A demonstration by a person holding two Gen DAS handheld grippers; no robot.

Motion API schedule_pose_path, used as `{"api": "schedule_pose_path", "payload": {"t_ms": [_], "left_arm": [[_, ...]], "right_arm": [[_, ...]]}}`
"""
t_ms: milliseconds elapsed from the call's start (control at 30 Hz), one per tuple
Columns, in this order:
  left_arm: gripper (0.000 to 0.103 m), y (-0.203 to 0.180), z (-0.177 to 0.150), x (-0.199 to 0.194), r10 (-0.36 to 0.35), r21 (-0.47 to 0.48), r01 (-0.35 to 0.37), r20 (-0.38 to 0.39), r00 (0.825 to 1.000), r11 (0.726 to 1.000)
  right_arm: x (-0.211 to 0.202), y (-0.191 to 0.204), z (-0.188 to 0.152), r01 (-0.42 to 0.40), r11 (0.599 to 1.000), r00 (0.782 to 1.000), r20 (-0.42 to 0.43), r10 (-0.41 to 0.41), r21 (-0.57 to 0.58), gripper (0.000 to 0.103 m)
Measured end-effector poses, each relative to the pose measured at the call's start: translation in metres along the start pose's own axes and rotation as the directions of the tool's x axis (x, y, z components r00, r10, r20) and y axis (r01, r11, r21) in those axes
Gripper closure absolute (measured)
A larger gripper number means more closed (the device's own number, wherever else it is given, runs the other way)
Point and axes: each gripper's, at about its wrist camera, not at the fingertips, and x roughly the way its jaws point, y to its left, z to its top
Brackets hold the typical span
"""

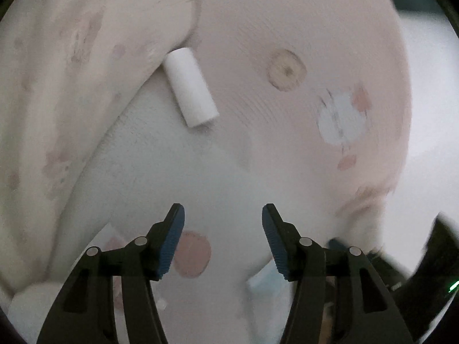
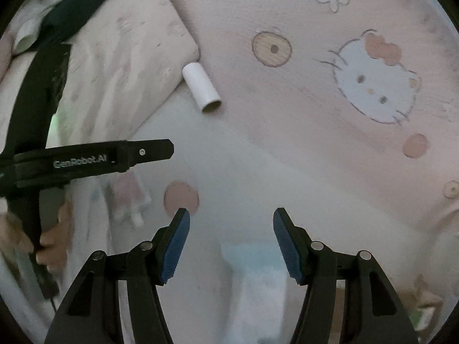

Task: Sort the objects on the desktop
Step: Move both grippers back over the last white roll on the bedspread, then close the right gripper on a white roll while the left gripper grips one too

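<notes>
A white cardboard tube [image 1: 190, 86] lies on its side on a pink and white cartoon-printed cloth [image 1: 287, 28], against the edge of a pale pillow [image 1: 71, 71]. It also shows in the right wrist view [image 2: 201, 87], open end towards me. My left gripper [image 1: 223, 215] is open and empty, well short of the tube. My right gripper [image 2: 231, 218] is open and empty, also well short of it. The left gripper's body [image 2: 94, 159] shows at the left of the right wrist view, held in a hand.
The pillow [image 2: 120, 57] rises at the left. The cloth [image 2: 315, 143] carries a cat face print [image 2: 375, 83] and round spots. A dark strap [image 2: 46, 66] hangs at the far left. A dark object [image 1: 430, 258] sits at the lower right of the left wrist view.
</notes>
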Motion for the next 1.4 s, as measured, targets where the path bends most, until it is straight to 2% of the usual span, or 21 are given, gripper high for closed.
{"api": "schedule_pose_path", "payload": {"t_ms": [100,233,367,567,600,633,667,767,833,867,967,1067,1167,1300,1400], "left_arm": [[0.043,0.021,0.025,0.009,-0.012,-0.130,0.019,0.051,0.999,0.991],[0.042,0.035,0.054,0.028,-0.042,-0.225,0.063,0.098,0.994,0.972],[0.043,0.030,0.074,0.050,-0.026,-0.201,0.043,0.088,0.996,0.979],[0.043,0.035,0.097,0.065,-0.049,-0.218,0.077,0.130,0.990,0.973],[0.046,0.038,0.099,0.068,-0.043,-0.233,0.072,0.128,0.991,0.970],[0.057,0.042,0.101,0.069,-0.041,-0.246,0.072,0.127,0.991,0.967],[0.060,0.044,0.101,0.070,-0.036,-0.253,0.067,0.126,0.991,0.965],[0.061,0.041,0.099,0.070,-0.044,-0.231,0.071,0.119,0.992,0.970],[0.061,0.036,0.097,0.073,-0.037,-0.207,0.060,0.113,0.993,0.976],[0.061,0.034,0.095,0.074,-0.049,-0.205,0.070,0.108,0.993,0.976],[0.061,0.028,0.084,0.069,-0.111,-0.199,0.128,0.096,0.989,0.972],[0.061,0.006,0.065,0.059,-0.136,-0.114,0.142,0.062,0.989,0.983],[0.061,-0.019,0.038,0.040,-0.158,-0.041,0.160,0.055,0.986,0.986],[0.061,-0.048,0.001,0.012,-0.223,-0.028,0.224,0.036,0.974,0.974],[0.061,-0.085,-0.029,-0.010,-0.240,0.035,0.239,0.024,0.971,0.970]], "right_arm": [[0.026,0.001,0.025,-0.037,0.999,0.999,0.012,0.037,0.024,0.045],[0.066,-0.002,0.058,-0.074,0.997,0.997,0.005,0.074,0.014,0.045],[0.103,0.002,0.090,-0.110,0.994,0.994,-0.004,0.110,-0.015,0.045],[0.149,0.008,0.130,-0.193,0.981,0.981,-0.003,0.193,-0.032,0.045],[0.156,0.009,0.135,-0.202,0.979,0.979,-0.004,0.202,-0.034,0.045],[0.163,0.010,0.140,-0.206,0.978,0.979,-0.007,0.206,-0.034,0.045],[0.169,0.012,0.143,-0.210,0.977,0.978,-0.010,0.210,-0.035,0.045],[0.178,0.014,0.150,-0.235,0.972,0.972,-0.007,0.235,-0.022,0.045],[0.182,0.017,0.151,-0.261,0.965,0.965,-0.016,0.261,-0.013,0.052],[0.183,0.020,0.151,-0.239,0.971,0.971,-0.024,0.238,-0.020,0.057],[0.177,0.026,0.142,-0.223,0.974,0.974,-0.040,0.221,-0.048,0.061],[0.159,0.032,0.126,-0.200,0.977,0.979,-0.056,0.196,-0.073,0.063],[0.127,0.033,0.106,-0.162,0.985,0.987,-0.026,0.161,-0.060,0.063],[0.074,0.024,0.075,-0.165,0.986,0.986,0.019,0.165,0.023,0.063],[0.029,0.025,0.046,-0.115,0.993,0.991,0.067,0.113,0.021,0.063]]}}
